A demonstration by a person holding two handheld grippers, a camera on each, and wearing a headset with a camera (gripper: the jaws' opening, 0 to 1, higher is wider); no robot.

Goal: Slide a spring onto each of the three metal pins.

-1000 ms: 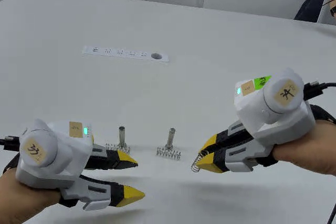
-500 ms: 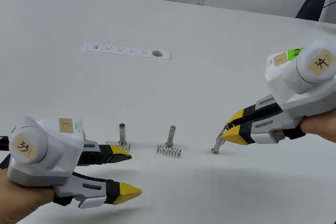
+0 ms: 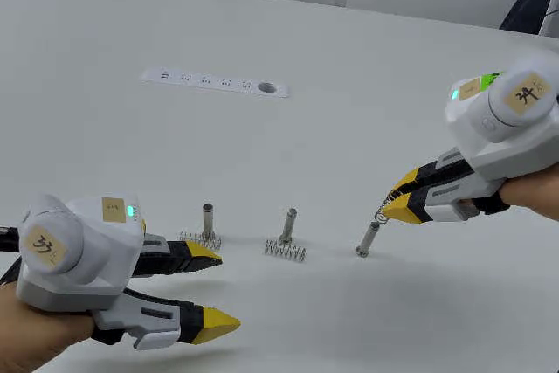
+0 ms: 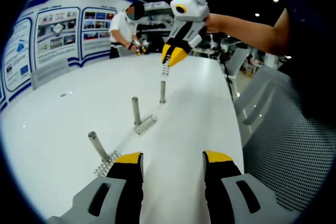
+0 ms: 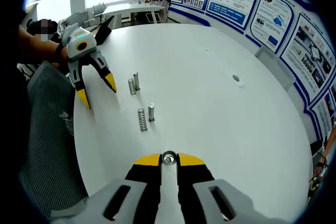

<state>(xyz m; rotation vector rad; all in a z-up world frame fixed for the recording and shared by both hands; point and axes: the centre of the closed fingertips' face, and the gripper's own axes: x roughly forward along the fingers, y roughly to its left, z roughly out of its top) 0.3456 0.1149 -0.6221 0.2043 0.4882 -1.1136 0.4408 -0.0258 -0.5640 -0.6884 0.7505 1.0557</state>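
- Head view: the right gripper [image 3: 395,207] is hanging over the white surface [image 3: 105,155], its jaws pinching almost shut on the held spring [image 3: 383,210]; the spring is dangling from the yellow tips just above the top of the right pin [image 3: 369,239]; whether spring and pin are touching cannot be told.
- The middle pin [image 3: 287,225] is standing on the surface with the middle spring [image 3: 286,252] lying flat at its foot; the left pin [image 3: 208,219] is standing likewise, the left spring [image 3: 201,239] lying beside its base.
- The left gripper [image 3: 223,293] is hovering low near the left pin, its jaws gaping wide and gripping nothing; one yellow tip is sitting just beside the left spring.
- Right gripper view: the held spring is showing end-on as a small ring between the near-closed jaws.
- Left gripper view: the three pins are lining up one behind another, the right gripper holding its spring over the farthest.
- A white power strip [image 3: 214,83] is lying farther back on the surface, well apart from the pins.
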